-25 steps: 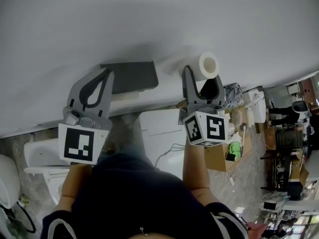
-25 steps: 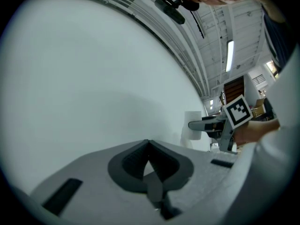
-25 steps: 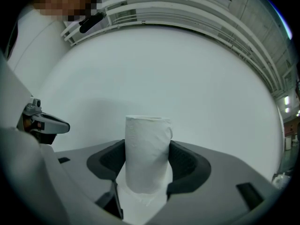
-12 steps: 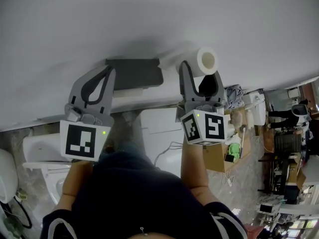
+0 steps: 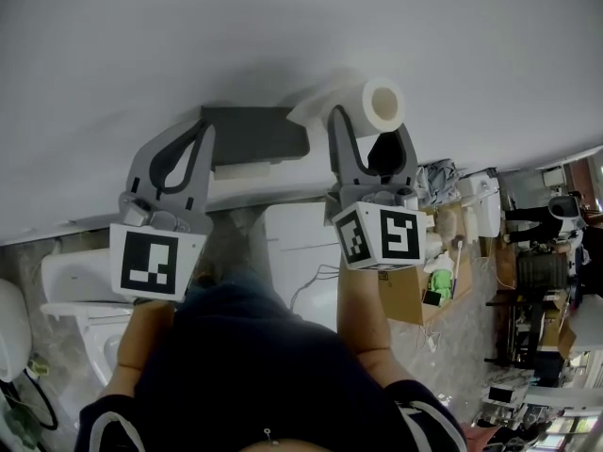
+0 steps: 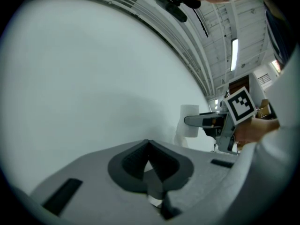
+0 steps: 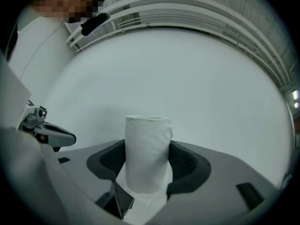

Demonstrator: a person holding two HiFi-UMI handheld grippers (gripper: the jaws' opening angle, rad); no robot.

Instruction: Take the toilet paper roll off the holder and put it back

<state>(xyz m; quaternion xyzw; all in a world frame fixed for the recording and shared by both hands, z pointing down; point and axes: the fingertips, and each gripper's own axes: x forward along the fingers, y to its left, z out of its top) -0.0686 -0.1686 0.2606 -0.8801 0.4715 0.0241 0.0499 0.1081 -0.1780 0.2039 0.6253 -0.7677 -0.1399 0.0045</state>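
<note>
While the person stands facing the smooth white wall (image 5: 283, 36), the right gripper (image 5: 369, 141) has the toilet paper roll (image 5: 377, 107) clamped between its jaws. And look at the right gripper view: the soft, dimpled white cylinder (image 7: 147, 149) stands upright between the dark ribbed pads (image 7: 185, 161), touching both, with the jaws spread wide around it. From the head view the roll's round end and hollow cardboard-coloured core face outward, and what looks like a loose white flap (image 5: 309, 111) trails from it towards the holder.

Over to the holder (image 5: 256, 132): a flat, dark grey rectangular plate on the wall with a paler strip (image 5: 240, 169) beneath. The roll is off it, just beside its right end.

The left gripper (image 5: 195, 141) is up by the holder's left end, and its matte grey jaws are closed with nothing in them. The left gripper view confirms it, with the two ridged black pads (image 6: 161, 161) meeting in a sharp V at the tip. Past them in that same view sits the roll (image 6: 190, 121), pinched by the right gripper (image 6: 206, 121), whose square-marked cube (image 6: 241, 104) shows clearly.

Below, the head view catches the person's dark top (image 5: 254, 365) and a glossy white toilet (image 5: 75, 290) at lower left.
</note>
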